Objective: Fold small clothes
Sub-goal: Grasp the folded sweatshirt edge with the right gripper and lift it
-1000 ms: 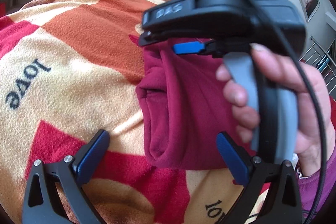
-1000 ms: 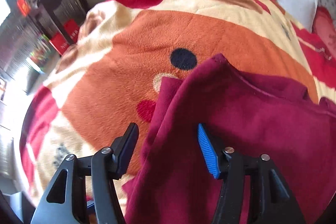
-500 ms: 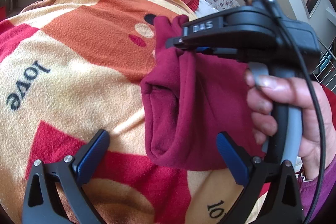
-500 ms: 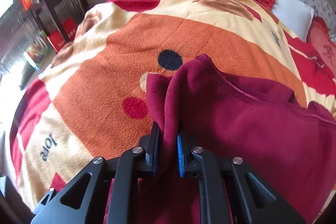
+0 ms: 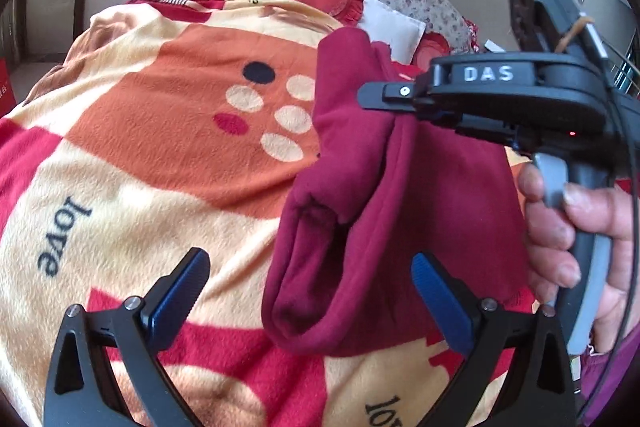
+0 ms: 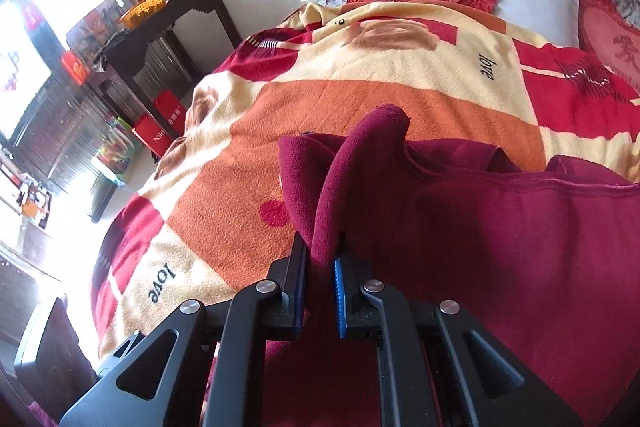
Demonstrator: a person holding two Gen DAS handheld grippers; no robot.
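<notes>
Over the blanket (image 5: 168, 167) we hold the maroon garment (image 5: 400, 211) by its far corner in our closed right gripper (image 6: 320, 267), its length running back toward our wide-open, empty left gripper (image 5: 308, 291).

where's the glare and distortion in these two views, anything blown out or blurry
Right wrist view: window at left blown out white, blanket evenly lit. Left wrist view: no glare, the maroon garment sharp. Both views: fisheye bending with black corners.
</notes>
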